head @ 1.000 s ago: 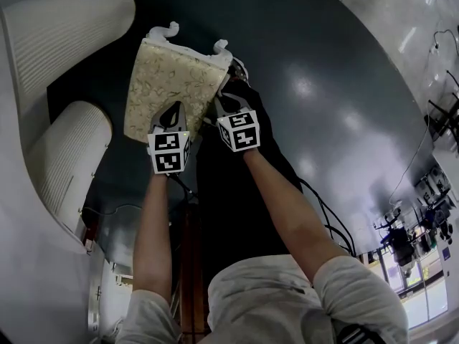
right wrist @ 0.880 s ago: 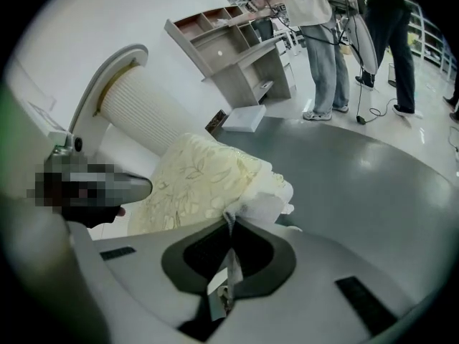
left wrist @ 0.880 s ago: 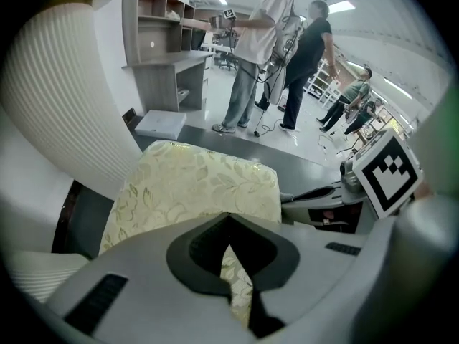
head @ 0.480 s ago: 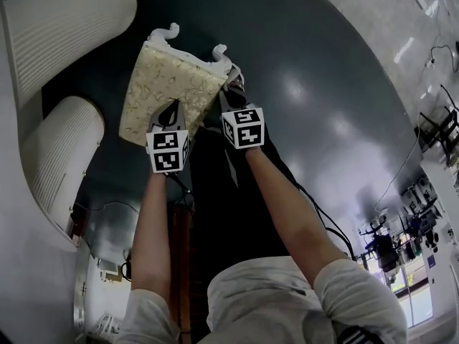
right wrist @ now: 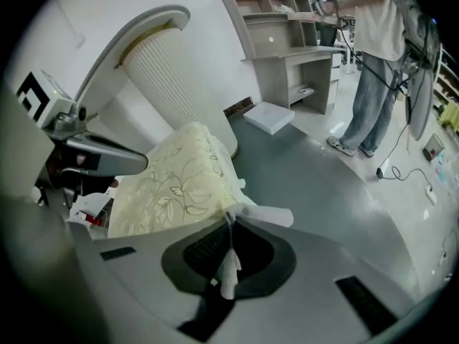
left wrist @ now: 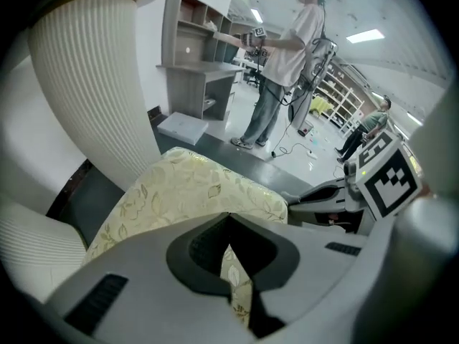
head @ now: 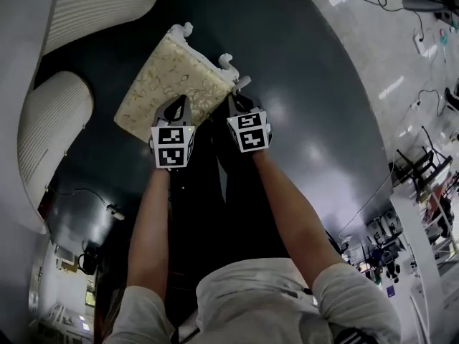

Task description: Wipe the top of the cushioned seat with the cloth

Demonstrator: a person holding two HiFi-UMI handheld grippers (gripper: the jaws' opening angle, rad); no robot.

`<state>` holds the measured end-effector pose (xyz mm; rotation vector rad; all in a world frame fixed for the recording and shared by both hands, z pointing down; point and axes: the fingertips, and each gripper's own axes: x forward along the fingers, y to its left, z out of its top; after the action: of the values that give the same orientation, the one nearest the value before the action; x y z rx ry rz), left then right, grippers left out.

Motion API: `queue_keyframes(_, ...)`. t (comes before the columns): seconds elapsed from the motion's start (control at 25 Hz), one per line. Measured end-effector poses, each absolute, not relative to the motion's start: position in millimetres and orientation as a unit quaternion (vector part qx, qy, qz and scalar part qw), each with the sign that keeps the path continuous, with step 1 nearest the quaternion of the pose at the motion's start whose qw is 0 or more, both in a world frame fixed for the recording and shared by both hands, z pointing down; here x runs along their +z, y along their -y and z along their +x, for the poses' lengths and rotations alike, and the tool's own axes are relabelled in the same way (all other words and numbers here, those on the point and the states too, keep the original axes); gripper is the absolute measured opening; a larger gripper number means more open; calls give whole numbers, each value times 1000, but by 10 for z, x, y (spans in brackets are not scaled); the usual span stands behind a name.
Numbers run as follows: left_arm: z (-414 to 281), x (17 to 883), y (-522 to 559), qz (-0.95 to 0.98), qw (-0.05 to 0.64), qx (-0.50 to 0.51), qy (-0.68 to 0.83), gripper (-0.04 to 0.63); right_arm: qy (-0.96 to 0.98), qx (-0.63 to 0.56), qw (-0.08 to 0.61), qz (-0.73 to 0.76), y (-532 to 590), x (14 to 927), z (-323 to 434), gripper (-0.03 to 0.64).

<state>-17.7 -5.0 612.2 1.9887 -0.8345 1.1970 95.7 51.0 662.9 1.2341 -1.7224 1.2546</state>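
The cushioned seat [head: 168, 77] is a cream stool with a leaf pattern and white curled legs, standing on the dark floor. My left gripper [head: 174, 104] is shut, its tips over the seat's near edge. In the left gripper view the seat [left wrist: 193, 188] spreads out ahead of the left gripper [left wrist: 228, 217], and floral fabric shows through the gap behind the tips. My right gripper [head: 235, 99] is at the seat's near right corner, shut on a white cloth [head: 242, 84]. In the right gripper view the cloth [right wrist: 267, 215] sticks out of the right gripper [right wrist: 229, 217], beside the seat [right wrist: 176, 178].
Tall white ribbed curved walls [head: 50, 135] [left wrist: 93, 84] rise just left of the seat. A grey shelf desk [left wrist: 193, 56] [right wrist: 287, 41] stands further back, with a person [left wrist: 287, 56] [right wrist: 380, 63] beside it. Glossy dark floor [head: 323, 84] lies to the right, with cables on it.
The head view has swung, so the seat sits higher and more turned in the picture. Both grippers stay at the seat's near corner, and the right one still holds the cloth.
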Motion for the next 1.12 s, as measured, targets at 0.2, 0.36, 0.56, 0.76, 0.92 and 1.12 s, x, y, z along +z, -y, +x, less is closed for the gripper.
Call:
queue_keyframes(0.2,-428,6108,57,746,378,409,366,14,712,396,423,397,-459,6617,945,18)
queue_keyframes(0.36,-647,6154,-10,744,376,404,378,14,730,356,466,351,-427,6605,922,18)
queue_keyframes(0.56,-781,6201,-7,735,393,379,402,14,744,324,501,300,-392,6623,901,18)
queue_keyframes(0.76,-754,6251,-58,737,403,362,404,14,768,278,532,223,-308,6634,885,18)
queue_keyframes(0.92,-844,6284,-79,738,408,357,402,14,777,269,541,176,-323,6643,845,18)
queue_keyframes(1.12,-921,6297,-103,741,410,355,396,14,774,298,540,142,-304,6676,849,18)
